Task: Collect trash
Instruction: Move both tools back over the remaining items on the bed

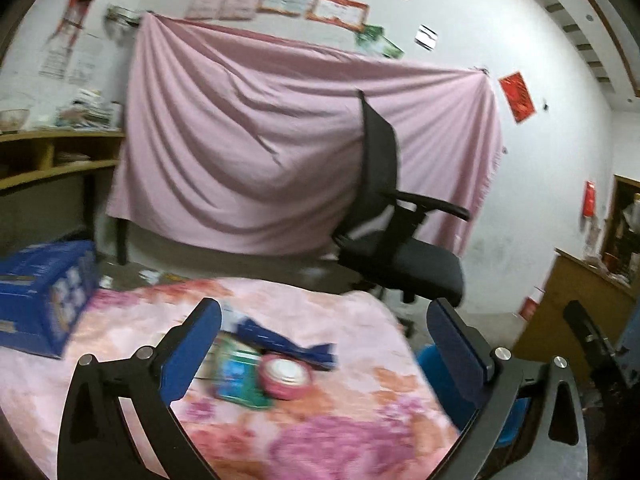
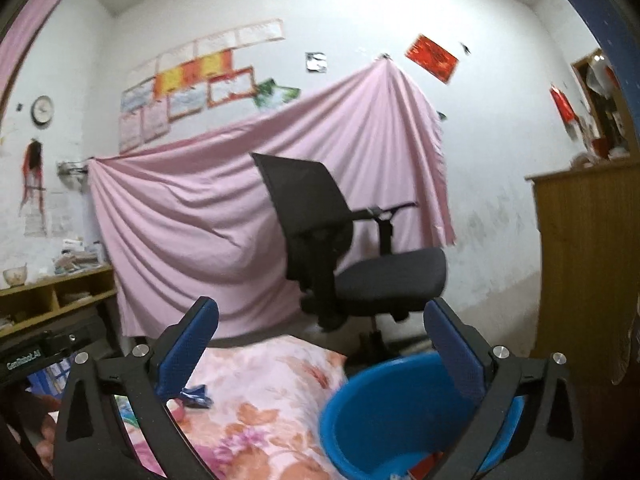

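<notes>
We see the flowered pink blanket point(image 1: 340, 424) bearing the trash: a green packet point(image 1: 236, 376), a blue wrapper point(image 1: 280, 340) and a pink tape roll point(image 1: 285, 376). The blue basin point(image 2: 384, 412) sits beside it. Left claw point(image 1: 324, 344) and right claw point(image 2: 320, 344) both gape, released.

Light: dim indoor, flat, source not visible; white wall point(image 1: 532, 208) is the brightest area.
Shadows: soft, dark under the chair point(image 2: 360, 256).
Glare: none to speak of.
Blur: motion smear in the left wrist view on the trash pile point(image 1: 264, 368) and floral cloth point(image 1: 340, 432); blue basin point(image 2: 384, 416) rim is soft in the right.
Distortion: strong fisheye, walls bow, black vignette in the corners.
</notes>
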